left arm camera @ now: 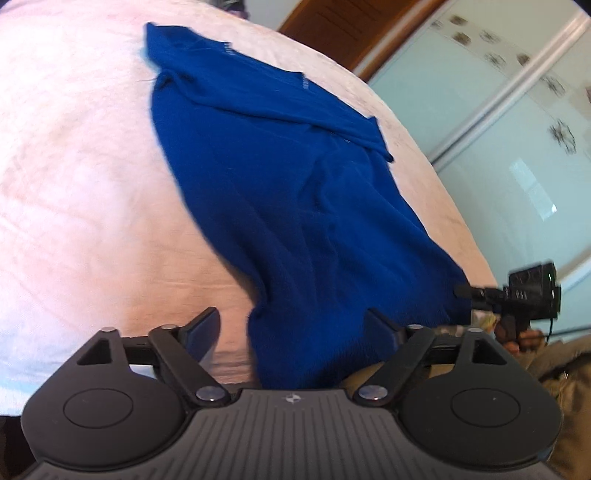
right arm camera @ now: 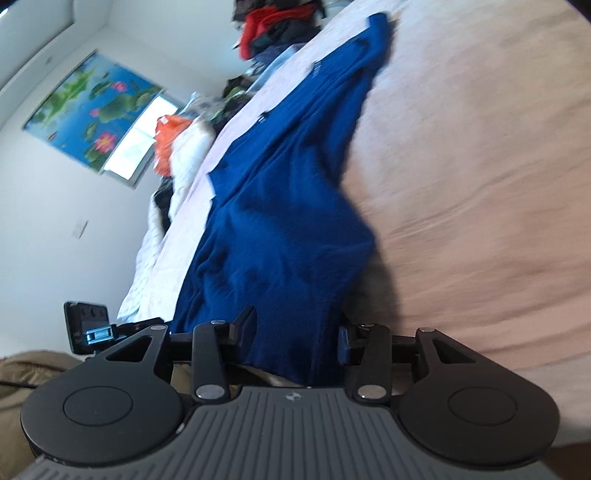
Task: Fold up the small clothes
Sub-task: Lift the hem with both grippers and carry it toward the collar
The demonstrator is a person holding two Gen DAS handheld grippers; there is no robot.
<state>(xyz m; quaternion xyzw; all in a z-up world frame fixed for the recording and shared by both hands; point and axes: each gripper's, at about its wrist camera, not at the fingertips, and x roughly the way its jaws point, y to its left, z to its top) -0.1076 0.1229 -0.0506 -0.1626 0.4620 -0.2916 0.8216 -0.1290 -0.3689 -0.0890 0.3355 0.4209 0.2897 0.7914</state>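
Lying across pink bed cover (left arm camera: 74,166), blue knit garment (left arm camera: 288,184) ran from far end to near edge, near hem hanging off toward person. Rumpled, sleeve folded over far part. Clothes pile (right arm camera: 273,26) sat at far end. Left gripper (left arm camera: 291,332): jaws spread wide, hem between but pads not pressing. Right gripper (right arm camera: 295,332): jaws part open around hem, no pinch evident. Judged step: smoothing before fold. Advice: regrip both hem corners evenly, pull taut, fold square.

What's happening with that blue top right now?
Left gripper open, right gripper open. Blue top lies rumpled on bed, hem between both. Nothing in the way.
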